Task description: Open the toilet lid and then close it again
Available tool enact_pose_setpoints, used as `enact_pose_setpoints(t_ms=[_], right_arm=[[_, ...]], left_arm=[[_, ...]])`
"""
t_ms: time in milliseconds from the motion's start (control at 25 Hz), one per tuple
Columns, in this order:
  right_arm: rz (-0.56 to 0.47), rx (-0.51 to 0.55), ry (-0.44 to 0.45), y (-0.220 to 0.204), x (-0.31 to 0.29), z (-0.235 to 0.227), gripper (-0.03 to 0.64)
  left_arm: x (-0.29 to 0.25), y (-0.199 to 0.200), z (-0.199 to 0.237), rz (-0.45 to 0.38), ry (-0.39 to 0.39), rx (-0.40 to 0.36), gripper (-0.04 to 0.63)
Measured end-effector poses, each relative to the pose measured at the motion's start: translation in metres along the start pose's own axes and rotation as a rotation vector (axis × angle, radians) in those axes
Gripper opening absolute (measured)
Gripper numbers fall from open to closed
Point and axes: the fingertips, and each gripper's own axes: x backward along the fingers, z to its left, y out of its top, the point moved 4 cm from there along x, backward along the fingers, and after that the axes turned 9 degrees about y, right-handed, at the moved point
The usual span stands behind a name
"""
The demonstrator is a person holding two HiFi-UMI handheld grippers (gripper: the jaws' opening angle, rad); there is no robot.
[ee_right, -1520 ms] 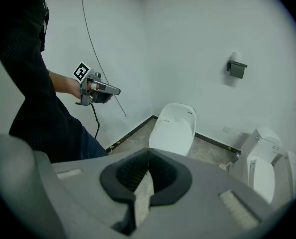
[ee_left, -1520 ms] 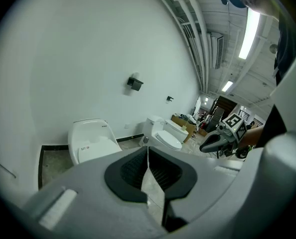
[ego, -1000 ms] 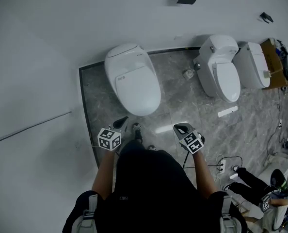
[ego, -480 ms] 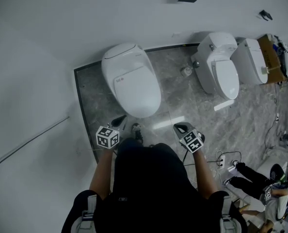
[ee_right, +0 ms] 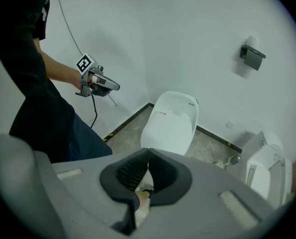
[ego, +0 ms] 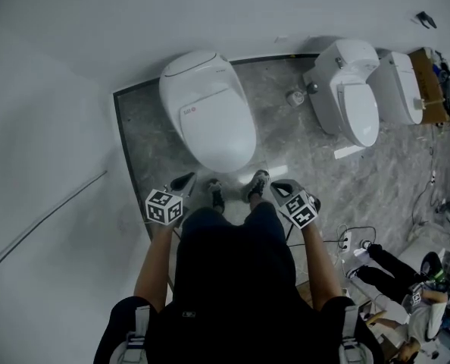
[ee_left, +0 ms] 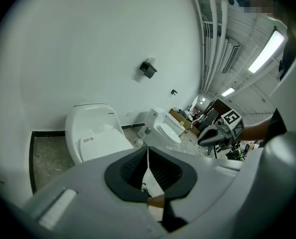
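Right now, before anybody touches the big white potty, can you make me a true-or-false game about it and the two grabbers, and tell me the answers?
1. The lid of the rounded white toilet in front of the person is down. True.
2. The left gripper is clamped on that lid. False: its jaws are together on nothing, and it is held short of the toilet's front edge.
3. The right gripper has its jaws wide apart. False: they are shut, with nothing between them.
4. A second white toilet stands by the same wall, to the right in the head view. True.
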Motion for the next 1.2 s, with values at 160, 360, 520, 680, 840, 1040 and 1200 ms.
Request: enact_pose_setpoints(t_ms=[160,360,520,680,840,1040,1200], right_arm=[[0.003,0.000,-0.005,0.002,-0.004,-0.010,0.003],[0.011,0.008,-0.003,0.003,-0.008,-0.022,0.003],[0.017,0.015,-0.003,0.009,-0.013,-0.034,0.003],[0.015,-0.010,-0.003,0.009,-0.020,-0.052,0.003],[0.031,-0.039,0.016,-0.006,-0.029,-0.065,0.003],[0.046,-0.072,0.033,-0.024,-0.048,-0.092,0.003],[0.042,-0.113,0.028,-0.038,-0.066,-0.117,0.003]], left_arm=[[0.000,-0.009,0.003,0.007,0.004,0.016,0.017],[-0.002,-0.017,0.008,-0.002,0.025,0.053,0.017],[-0.006,-0.023,0.011,-0.001,0.033,0.087,0.017],[-0.017,-0.033,0.015,0.031,0.040,0.103,0.017],[-0.028,-0.043,0.019,0.054,0.061,0.131,0.018],[-0.054,-0.052,0.035,0.081,0.087,0.147,0.018],[-0.074,-0.064,0.050,0.093,0.111,0.177,0.018]])
